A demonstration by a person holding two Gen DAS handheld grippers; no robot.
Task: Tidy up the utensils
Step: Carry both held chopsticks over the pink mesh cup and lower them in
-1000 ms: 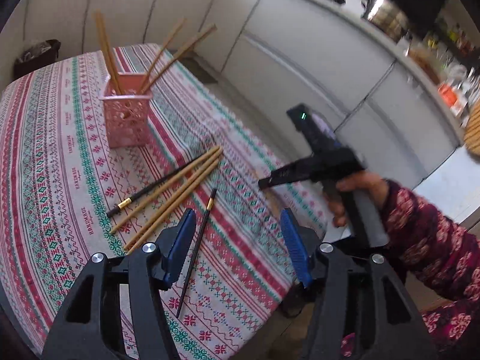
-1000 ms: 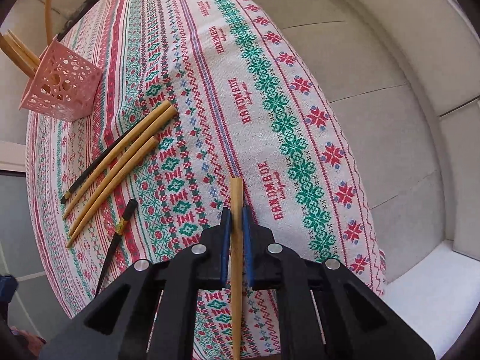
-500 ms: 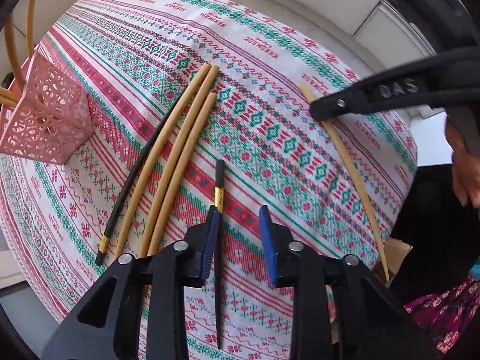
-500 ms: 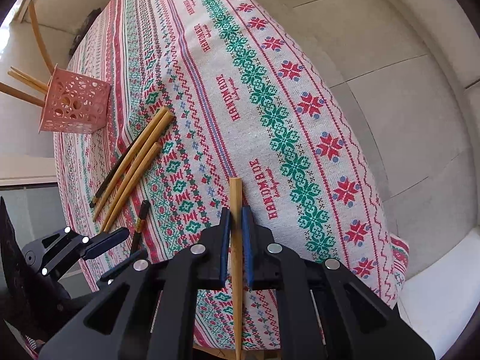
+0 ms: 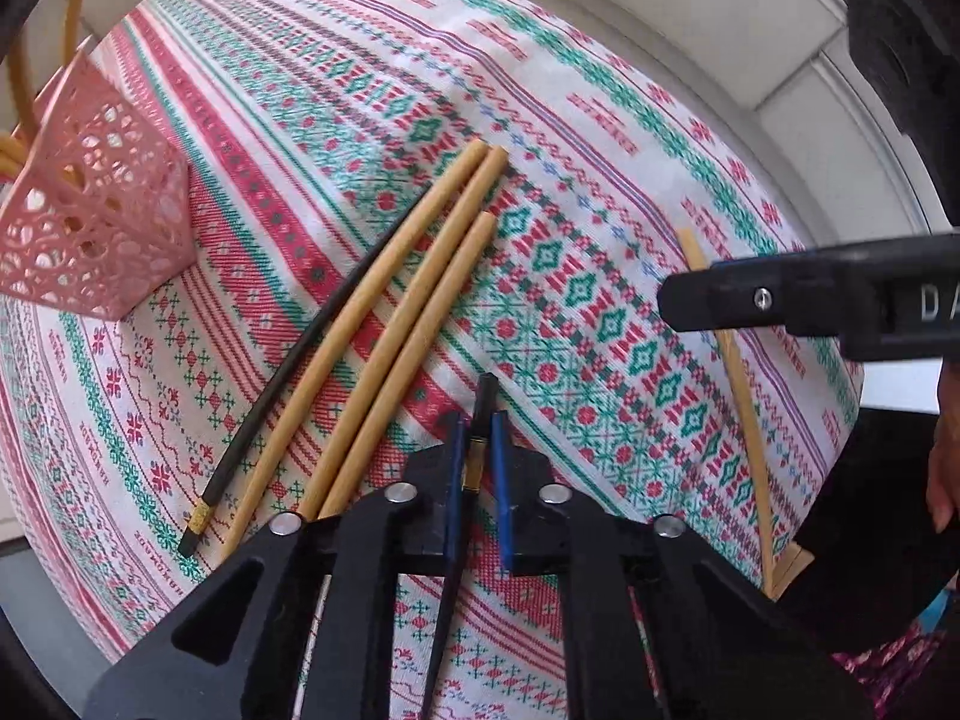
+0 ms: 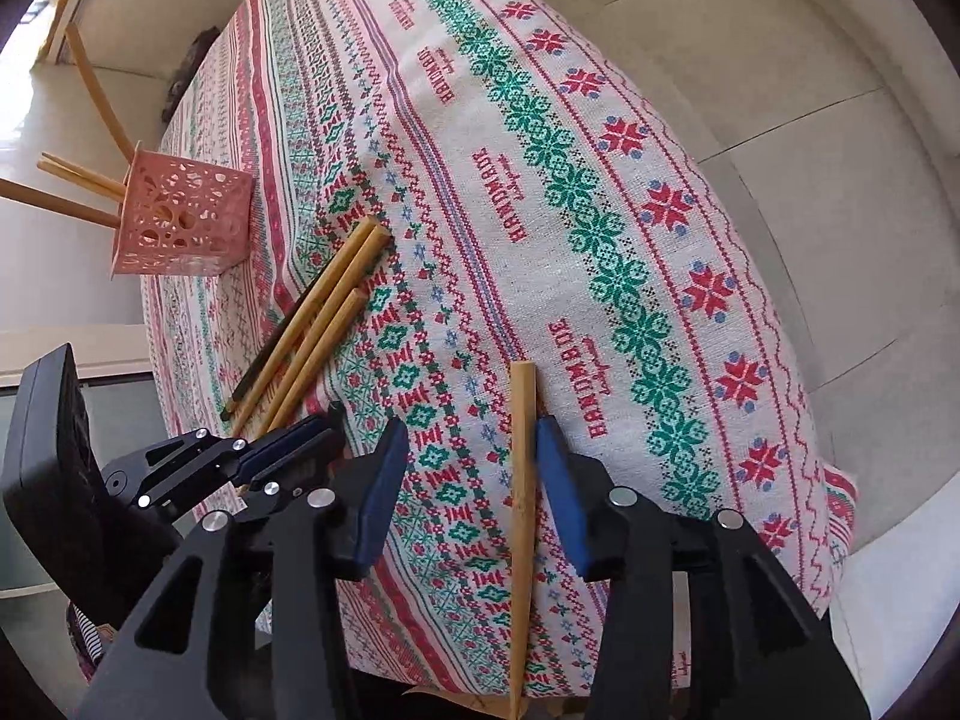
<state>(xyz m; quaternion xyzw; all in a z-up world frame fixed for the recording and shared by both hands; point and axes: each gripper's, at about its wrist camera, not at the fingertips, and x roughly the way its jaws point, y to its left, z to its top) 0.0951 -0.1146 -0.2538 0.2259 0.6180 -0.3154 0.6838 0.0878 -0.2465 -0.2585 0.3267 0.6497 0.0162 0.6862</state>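
Tablecloth [image 5: 600,120]: patterned, under both tongs.
Pink basket [image 5: 90,228]: far L of left tongs, holds chopsticks.
Right gripper [image 6: 474,474]: spread wide, bamboo chopstick [image 6: 522,480] lies loose btwn pads.
Left gripper [image 5: 477,468]: pads narrow round black chopstick [image 5: 474,462], clench unclear.

Black tool [image 5: 478,468], blue pads [image 6: 380,498], silver screws.

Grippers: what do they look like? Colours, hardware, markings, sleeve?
Both grippers, left and right, are matte black plastic with cut-out frames, blue finger pads and round silver screws. White letters "DA" mark the right one's side. The sleeve has a magenta floral print. No cables visible.
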